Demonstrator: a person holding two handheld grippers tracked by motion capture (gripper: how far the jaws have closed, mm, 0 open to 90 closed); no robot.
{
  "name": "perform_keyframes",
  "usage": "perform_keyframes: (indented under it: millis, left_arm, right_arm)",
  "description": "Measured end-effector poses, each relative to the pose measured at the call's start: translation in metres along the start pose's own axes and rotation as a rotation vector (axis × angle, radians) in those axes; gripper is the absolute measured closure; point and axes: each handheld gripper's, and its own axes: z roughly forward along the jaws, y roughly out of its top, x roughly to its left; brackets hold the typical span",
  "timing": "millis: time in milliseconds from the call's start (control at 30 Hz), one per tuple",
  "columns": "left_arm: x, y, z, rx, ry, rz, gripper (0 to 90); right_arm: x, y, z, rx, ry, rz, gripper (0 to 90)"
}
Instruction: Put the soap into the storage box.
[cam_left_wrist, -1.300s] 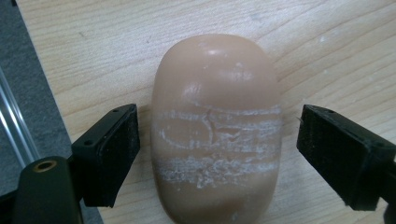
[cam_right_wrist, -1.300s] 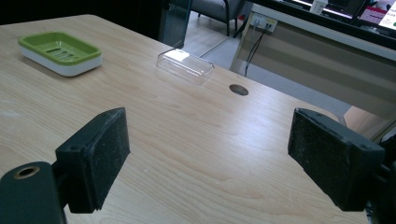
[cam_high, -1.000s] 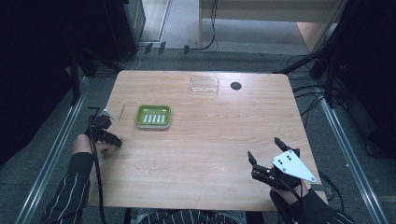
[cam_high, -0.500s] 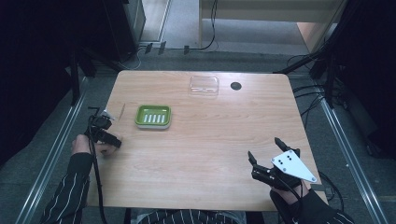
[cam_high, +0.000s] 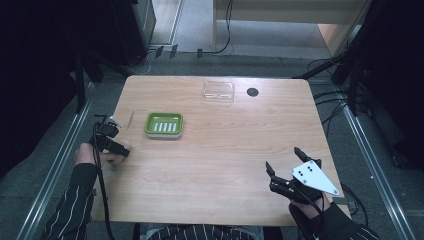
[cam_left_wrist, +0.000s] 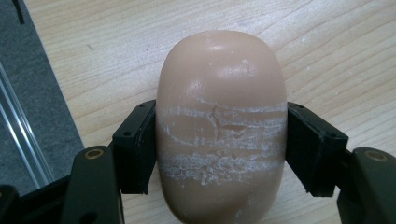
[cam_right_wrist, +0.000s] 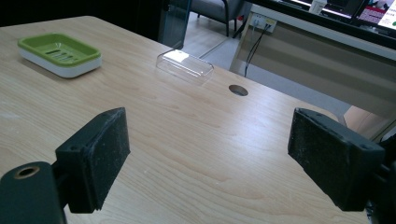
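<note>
A beige, oval bar of soap (cam_left_wrist: 219, 84) with white scuffed streaks is clamped between the two black jaws of my left gripper (cam_left_wrist: 222, 144), just over the wooden table. In the high view the left gripper (cam_high: 111, 141) sits near the table's left edge, left of a green soap dish (cam_high: 163, 124) with a slotted floor. My right gripper (cam_high: 283, 160) hovers near the front right of the table, open, with nothing between its pads (cam_right_wrist: 95, 156). From the right gripper view the green soap dish (cam_right_wrist: 60, 53) lies far off at the upper left.
A clear plastic lid (cam_high: 218, 92) rests near the table's far edge, beside a round cable hole (cam_high: 253, 92); both show in the right gripper view, the lid (cam_right_wrist: 185, 66) and the hole (cam_right_wrist: 238, 90). Bare wooden table (cam_high: 220, 150) spans the middle. Metal rails run along both sides.
</note>
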Motion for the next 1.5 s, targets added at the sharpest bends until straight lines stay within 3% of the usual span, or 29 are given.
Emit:
perform_keyframes:
  millis: [833,1500]
  left_arm:
    - [-0.016,0.006,-0.015,-0.025,-0.007,0.108,33.7]
    - [-0.033,0.023,-0.027,-0.032,-0.05,0.194,33.8]
  right_arm:
    - [-0.001,0.0,-0.001,-0.005,-0.002,0.002,13.4]
    - [-0.001,-0.001,-0.001,-0.004,-0.001,0.0,13.4]
